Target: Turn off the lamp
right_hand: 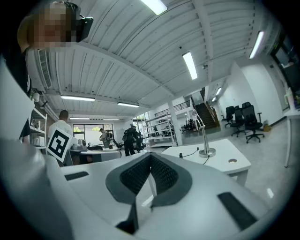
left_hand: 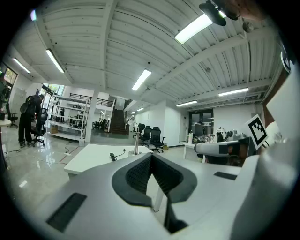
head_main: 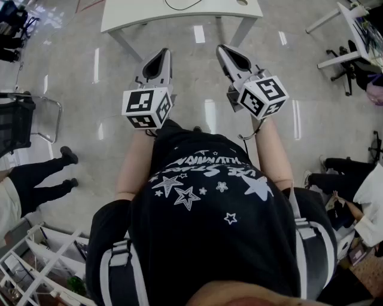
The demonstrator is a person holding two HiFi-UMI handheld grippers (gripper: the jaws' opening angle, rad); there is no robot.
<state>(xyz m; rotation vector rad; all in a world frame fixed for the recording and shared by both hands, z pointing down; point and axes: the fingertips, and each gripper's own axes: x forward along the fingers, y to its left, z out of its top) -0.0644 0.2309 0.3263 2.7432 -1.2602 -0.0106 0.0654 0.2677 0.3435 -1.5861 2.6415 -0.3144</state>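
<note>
**Both tongs closed and held level, facing the lamp tabletop**

Head view: the person stands on a glossy floor (head_main: 72, 83). The left tongs (head_main: 163, 55) and right tongs (head_main: 224, 49) are side by side and pointed towards a white tabletop (head_main: 179, 18) at the far edge of the scene. Neither touches it.

Left gripper view: the left tongs (left_hand: 151, 157) are pressed together, ribbed pads meeting, with nothing between them. Beyond the tips, the lamp (left_hand: 135, 140) stands upright on the far part of the tabletop (left_hand: 89, 161). A black cord (left_hand: 115, 155) lies just to the lamp's left.

Right gripper view: the right tongs (right_hand: 151, 157) are likewise pressed together and empty. The lamp (right_hand: 204, 138), a thin post on a round base, stands to the right of the tips on the tabletop (right_hand: 225, 164). The cord (right_hand: 190, 153) runs left from its base. No view shows whether the lamp is lit.

Office chairs (right_hand: 244, 119) stand at the far right, and people (right_hand: 129, 139) stand at the far left beside shelving.
</note>
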